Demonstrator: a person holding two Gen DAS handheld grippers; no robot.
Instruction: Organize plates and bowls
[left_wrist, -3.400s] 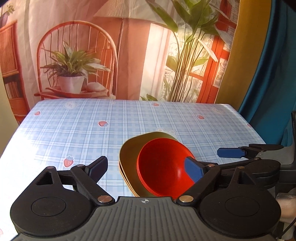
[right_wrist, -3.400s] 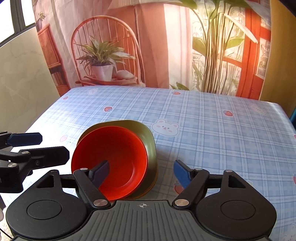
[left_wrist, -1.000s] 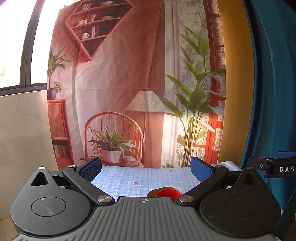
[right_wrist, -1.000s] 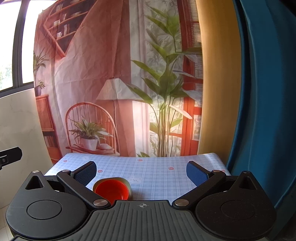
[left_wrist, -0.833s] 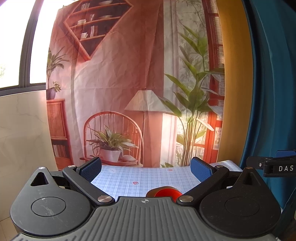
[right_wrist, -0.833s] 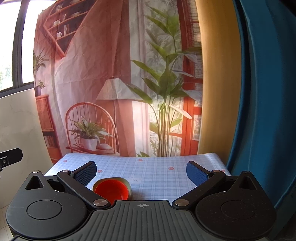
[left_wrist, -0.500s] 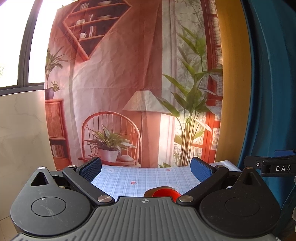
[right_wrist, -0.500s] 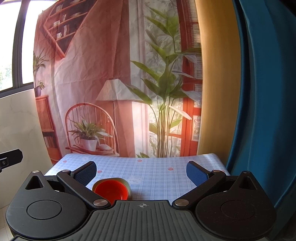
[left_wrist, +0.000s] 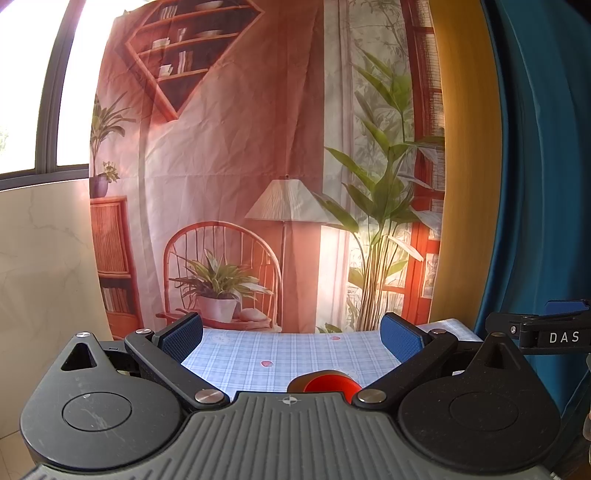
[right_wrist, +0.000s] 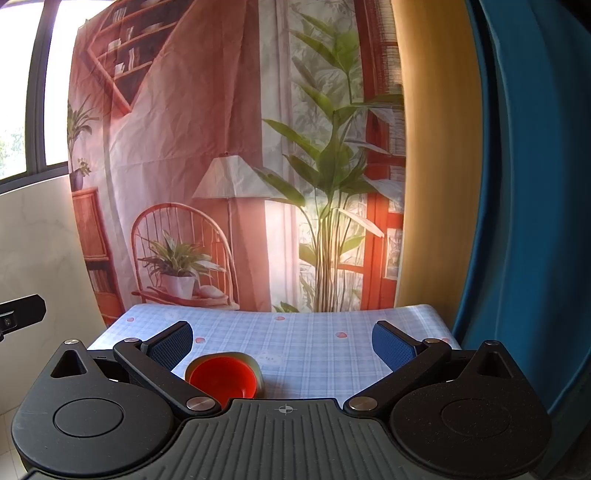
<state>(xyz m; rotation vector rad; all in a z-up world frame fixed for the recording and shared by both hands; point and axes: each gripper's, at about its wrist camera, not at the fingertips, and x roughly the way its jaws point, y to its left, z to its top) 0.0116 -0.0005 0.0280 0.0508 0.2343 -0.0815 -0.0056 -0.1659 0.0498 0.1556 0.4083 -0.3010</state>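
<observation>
Right wrist view: right gripper (right_wrist: 282, 341), fingers spread wide, nothing between them, raised clear of the table (right_wrist: 317, 350). Red bowl (right_wrist: 221, 380) nested in olive plate (right_wrist: 255, 363), resting on the checked cloth at 7 o'clock near the left finger pad. Left wrist view: left gripper (left_wrist: 291, 336), fingers likewise apart and empty; the bowl peeks over the housing at 6 o'clock.
</observation>
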